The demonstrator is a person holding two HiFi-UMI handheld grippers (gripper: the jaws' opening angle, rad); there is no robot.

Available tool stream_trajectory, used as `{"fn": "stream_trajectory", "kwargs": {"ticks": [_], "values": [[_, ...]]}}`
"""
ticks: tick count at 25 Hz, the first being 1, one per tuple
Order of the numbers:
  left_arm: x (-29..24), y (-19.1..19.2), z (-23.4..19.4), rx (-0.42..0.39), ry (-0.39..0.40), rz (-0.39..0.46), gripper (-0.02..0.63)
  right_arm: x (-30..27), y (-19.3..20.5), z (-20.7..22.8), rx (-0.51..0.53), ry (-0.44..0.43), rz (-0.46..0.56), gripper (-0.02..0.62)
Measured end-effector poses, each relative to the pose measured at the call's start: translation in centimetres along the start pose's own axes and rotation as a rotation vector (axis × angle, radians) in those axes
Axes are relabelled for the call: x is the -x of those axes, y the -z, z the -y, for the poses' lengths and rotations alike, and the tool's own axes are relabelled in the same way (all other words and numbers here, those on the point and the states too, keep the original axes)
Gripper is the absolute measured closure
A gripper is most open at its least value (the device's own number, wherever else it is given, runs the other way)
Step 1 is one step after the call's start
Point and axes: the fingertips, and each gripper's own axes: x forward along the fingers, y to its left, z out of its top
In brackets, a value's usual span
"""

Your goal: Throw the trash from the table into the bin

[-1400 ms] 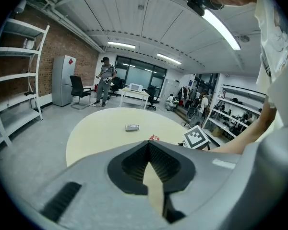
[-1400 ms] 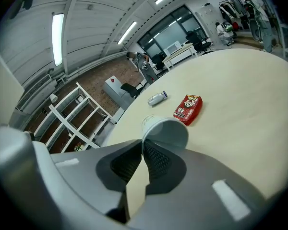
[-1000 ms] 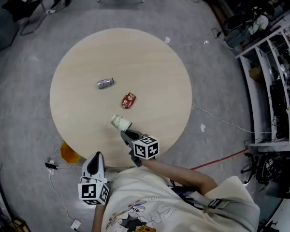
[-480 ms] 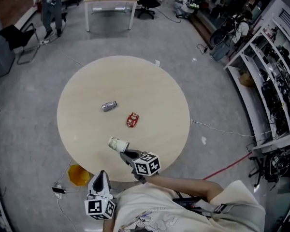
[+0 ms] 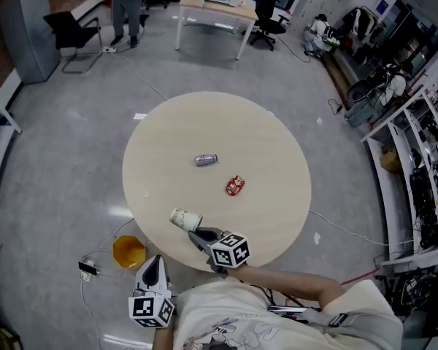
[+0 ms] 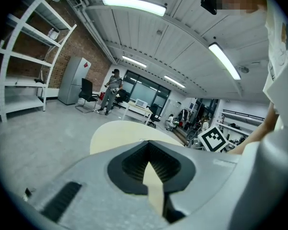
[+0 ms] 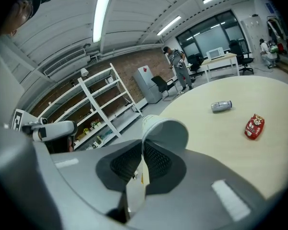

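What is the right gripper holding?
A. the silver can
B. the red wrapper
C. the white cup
C: the right gripper is shut on the rim of the cup, while the can and wrapper lie on the table.

The person wears a cream short-sleeved T-shirt (image 5: 226, 327) with a cartoon print in dark lines across the front. A dark strap (image 5: 328, 316) with a pale buckle crosses the shoulder at four o'clock in the head view. The left tool (image 5: 152, 261) has a smooth light-grey shell tapering to a point, with black ribbed pads (image 6: 133, 166) inside. A white cube (image 5: 151, 309) with black square markers sits at its six o'clock end. The right tool (image 5: 193, 232) has a grey shell with the same black ribbed lining and a matching marker cube (image 5: 231, 250) at its five o'clock end.
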Motion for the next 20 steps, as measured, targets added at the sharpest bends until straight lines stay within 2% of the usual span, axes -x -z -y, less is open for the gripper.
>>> {"fn": "stream_trajectory", "kwargs": {"ticks": [7,14,20], "values": [[5.3,0.5,-5.3,0.076,-0.136,0.082,0.600,-4.7,1.4,-5.3,0.074,-0.096,-0.085,0.572],[11.2,1.5,-9.5,0.138,-0.260,0.123,0.600,-10.0,3.4,-11.1,0.131,-0.192,-0.177,0.572],[15.7,4.4,-11.7,0.297,-0.377,0.139,0.600,-12.7,5.8,-15.5,0.180,-0.273,-0.290,0.572]]}}
